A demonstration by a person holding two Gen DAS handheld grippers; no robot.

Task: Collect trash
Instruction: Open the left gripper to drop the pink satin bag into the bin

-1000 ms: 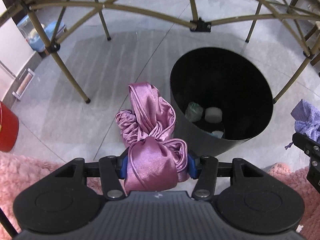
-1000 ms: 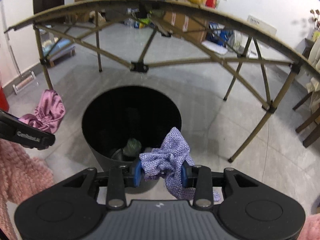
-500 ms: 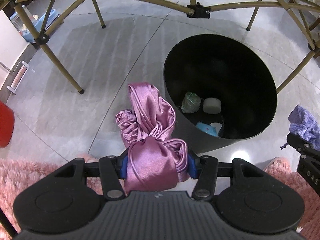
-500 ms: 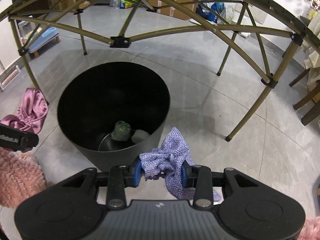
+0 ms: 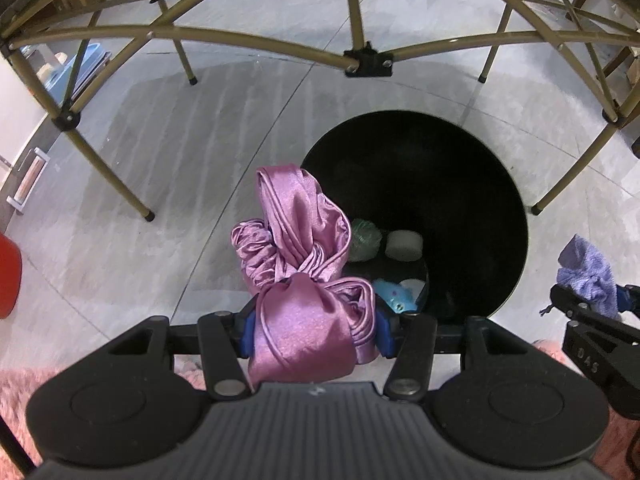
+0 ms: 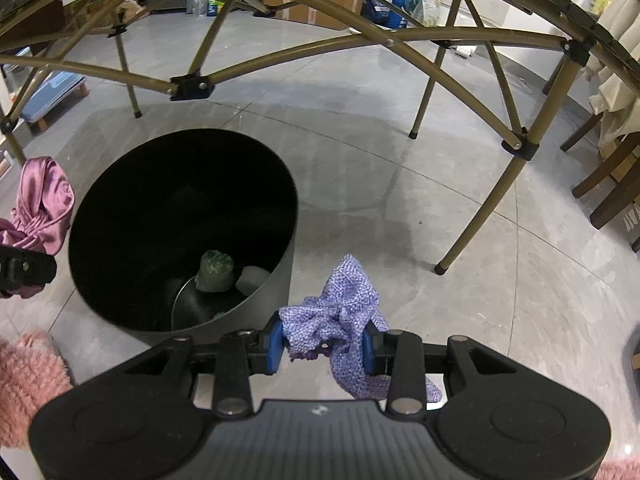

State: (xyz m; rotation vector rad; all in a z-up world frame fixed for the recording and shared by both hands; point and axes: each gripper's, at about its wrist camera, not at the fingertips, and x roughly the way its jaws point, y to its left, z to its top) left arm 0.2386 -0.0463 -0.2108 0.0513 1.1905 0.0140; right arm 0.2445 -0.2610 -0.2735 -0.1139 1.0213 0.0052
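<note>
While closing on the bin over the last second, both grippers carried their loads up beside the rim. Nearest: left gripper [image 5: 312, 330], fingers clamped on the pink satin cloth [image 5: 302, 280], now overlapping the near-left edge of the black bin [image 5: 480, 184] instead of hanging left of it. Right gripper [image 6: 322, 346], fingers clamped on the purple knit rag [image 6: 340, 312], just right of the bin wall, not yet over the opening. Farther in, on the bin floor: green wad [image 5: 362, 238], white lump [image 5: 404, 244], blue scrap [image 5: 394, 294]. Probably a short move inward, then release.

Grey tiled floor [image 6: 360, 152] under a folding table's tan frame [image 6: 304, 46].
</note>
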